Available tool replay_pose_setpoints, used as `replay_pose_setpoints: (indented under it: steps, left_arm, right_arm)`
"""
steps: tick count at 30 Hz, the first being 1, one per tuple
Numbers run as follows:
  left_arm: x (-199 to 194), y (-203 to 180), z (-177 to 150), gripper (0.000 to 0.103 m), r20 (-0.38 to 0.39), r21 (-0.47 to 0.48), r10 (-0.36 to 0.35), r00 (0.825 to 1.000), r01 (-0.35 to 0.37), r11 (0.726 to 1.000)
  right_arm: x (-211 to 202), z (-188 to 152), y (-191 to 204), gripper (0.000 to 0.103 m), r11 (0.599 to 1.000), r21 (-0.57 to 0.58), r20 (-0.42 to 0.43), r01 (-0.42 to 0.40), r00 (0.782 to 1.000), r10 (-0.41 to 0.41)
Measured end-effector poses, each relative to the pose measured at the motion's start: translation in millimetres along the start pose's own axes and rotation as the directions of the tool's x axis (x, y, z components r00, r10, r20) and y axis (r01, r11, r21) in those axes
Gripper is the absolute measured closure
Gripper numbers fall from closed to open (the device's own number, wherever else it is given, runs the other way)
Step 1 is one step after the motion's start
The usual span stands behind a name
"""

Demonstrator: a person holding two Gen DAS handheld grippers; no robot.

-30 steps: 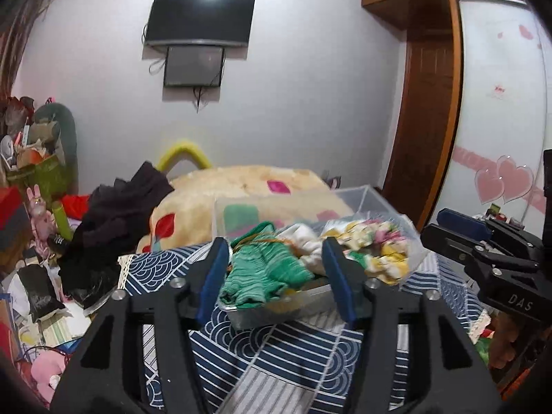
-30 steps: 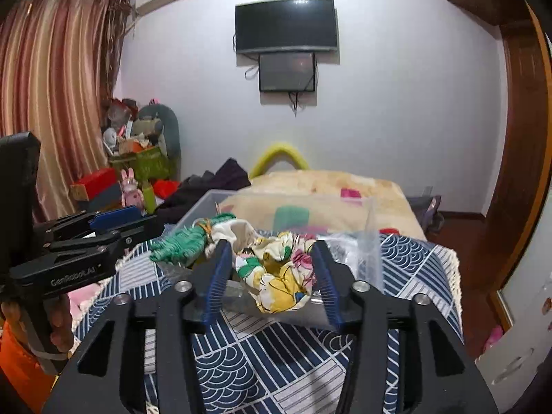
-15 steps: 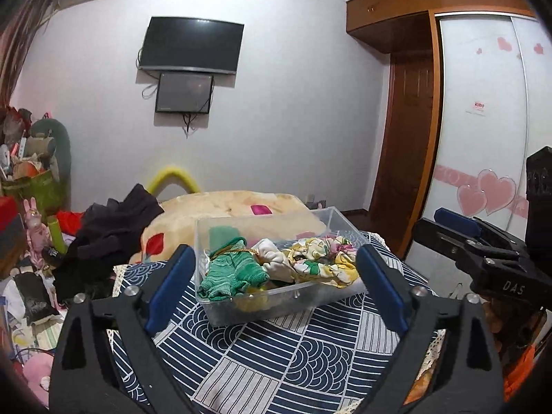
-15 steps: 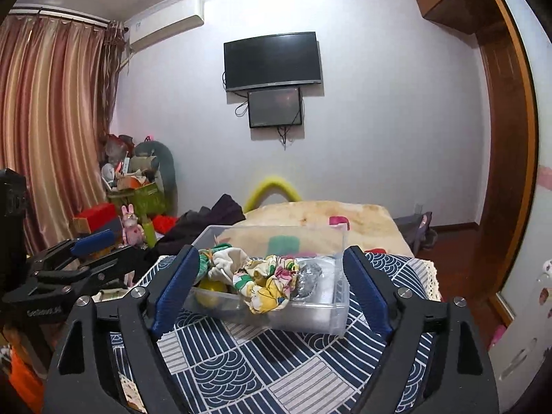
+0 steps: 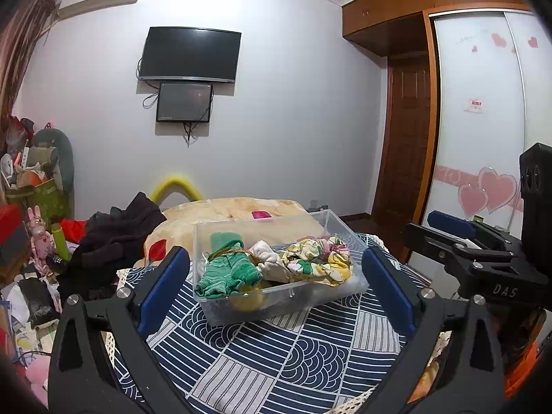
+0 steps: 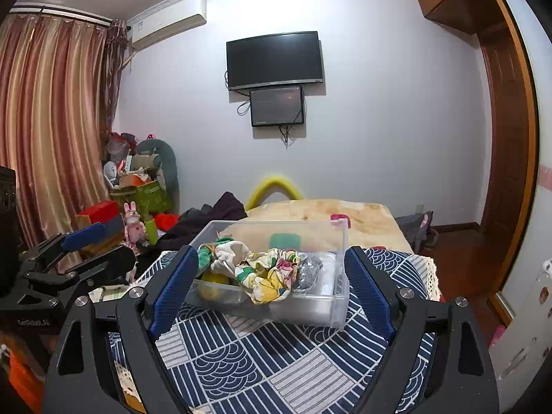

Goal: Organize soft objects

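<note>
A clear plastic box (image 5: pixel 303 302) stands on a navy patterned cloth (image 5: pixel 276 362). It holds a green knitted piece (image 5: pixel 229 270), a cream cloth (image 5: pixel 267 262), a floral fabric (image 5: pixel 319 262) and something yellow (image 5: pixel 246 298) underneath. The box also shows in the right wrist view (image 6: pixel 310 307), with the floral fabric (image 6: pixel 272 276) hanging over its near wall. My left gripper (image 5: pixel 276 286) is open and empty, held back from the box. My right gripper (image 6: pixel 272 289) is open and empty too, also short of the box.
A bed with a beige blanket (image 5: pixel 241 210) lies behind the cloth. Dark clothes (image 5: pixel 117 238) are piled at its left. Toys and boxes (image 5: pixel 31 207) clutter the left side. A wardrobe with heart stickers (image 5: pixel 483 172) stands on the right.
Both grippers have opened wide and drawn back and up from the box. The soft things now lie in the box, free of the fingers.
</note>
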State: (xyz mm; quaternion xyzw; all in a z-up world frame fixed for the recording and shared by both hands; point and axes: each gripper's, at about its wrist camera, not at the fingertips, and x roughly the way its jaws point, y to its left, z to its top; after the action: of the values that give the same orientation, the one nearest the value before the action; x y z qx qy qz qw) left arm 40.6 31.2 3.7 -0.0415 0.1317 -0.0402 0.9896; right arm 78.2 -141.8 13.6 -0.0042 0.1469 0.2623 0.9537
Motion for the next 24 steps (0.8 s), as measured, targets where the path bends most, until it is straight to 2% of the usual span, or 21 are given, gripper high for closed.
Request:
replay_pose_setpoints:
  steps: [24]
  left_arm:
    - [-3.3, -0.7, 0.3, 0.002, 0.002, 0.001, -0.001, 1.000, 0.001, 1.000]
  right_arm:
    - [-4.5, 1.2, 6.6, 0.018, 1.000, -0.017, 0.008, -0.013, 1.000, 0.013]
